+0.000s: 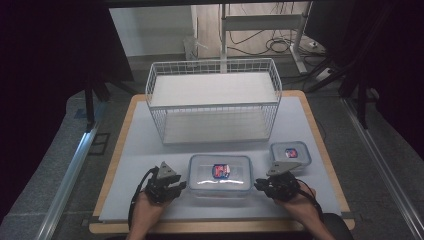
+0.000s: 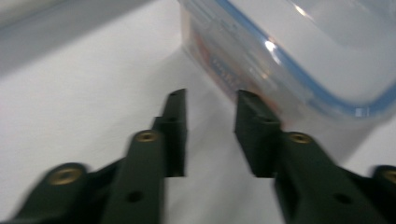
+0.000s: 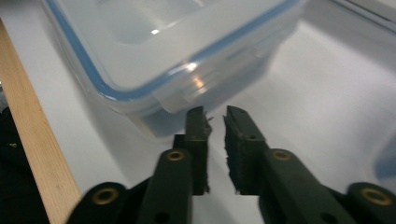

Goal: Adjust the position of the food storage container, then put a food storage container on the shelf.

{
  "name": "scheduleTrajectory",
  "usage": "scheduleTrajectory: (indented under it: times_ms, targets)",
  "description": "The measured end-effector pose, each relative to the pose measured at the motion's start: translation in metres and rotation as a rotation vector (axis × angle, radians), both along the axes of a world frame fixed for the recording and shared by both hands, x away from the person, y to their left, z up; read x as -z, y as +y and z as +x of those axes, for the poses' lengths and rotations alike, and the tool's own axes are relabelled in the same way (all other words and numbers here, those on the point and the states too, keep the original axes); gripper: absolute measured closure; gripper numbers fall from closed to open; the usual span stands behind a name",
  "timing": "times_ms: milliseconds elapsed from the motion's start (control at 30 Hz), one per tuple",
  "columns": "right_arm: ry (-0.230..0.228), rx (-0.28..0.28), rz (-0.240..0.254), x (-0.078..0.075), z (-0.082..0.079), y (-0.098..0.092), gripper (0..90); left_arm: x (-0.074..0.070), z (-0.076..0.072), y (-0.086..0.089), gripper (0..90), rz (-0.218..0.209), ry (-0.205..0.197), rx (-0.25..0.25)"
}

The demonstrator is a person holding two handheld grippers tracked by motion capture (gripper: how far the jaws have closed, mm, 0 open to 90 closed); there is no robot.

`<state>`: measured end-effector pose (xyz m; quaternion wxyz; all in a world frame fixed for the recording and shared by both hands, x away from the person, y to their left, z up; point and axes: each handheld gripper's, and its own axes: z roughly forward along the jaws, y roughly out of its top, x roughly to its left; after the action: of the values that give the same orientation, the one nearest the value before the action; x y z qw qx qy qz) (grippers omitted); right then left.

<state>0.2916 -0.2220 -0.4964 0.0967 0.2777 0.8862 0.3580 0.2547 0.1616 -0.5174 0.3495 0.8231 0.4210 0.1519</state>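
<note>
From above, the large lidded container (image 1: 220, 174) is flanked near the table's (image 1: 150, 150) front edge by left tongs (image 1: 176, 188) and right tongs (image 1: 261, 185), seemingly for a two-sided lift. In the left gripper view, the jaws are seen parted, empty, just beside its wall. In the right gripper view, the jaws are seen narrowly gapped, empty, at its lid clip (image 3: 205, 88).

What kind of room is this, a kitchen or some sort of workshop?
Probably a lab set up for recording demonstrations: dark curtains surround the table, cables lie on the floor, and a person holds a left claw and a right claw.
</note>
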Motion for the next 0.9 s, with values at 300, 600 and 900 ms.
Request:
scheduleTrajectory:
  times_ms: [300,600,900]
  targets:
    - [-0.012,0.018,0.003,0.007,0.005,-0.021,37.7,0.009,-0.008,0.020,16.9,0.023,0.014,0.003]
    - [-0.033,0.000,0.004,0.011,0.008,-0.020,26.1,0.009,-0.008,0.019,7.3,0.015,-0.002,0.011]
    - [-0.035,0.006,0.012,0.012,0.009,-0.021,24.1,0.011,-0.009,0.019,5.5,0.028,-0.030,0.009]
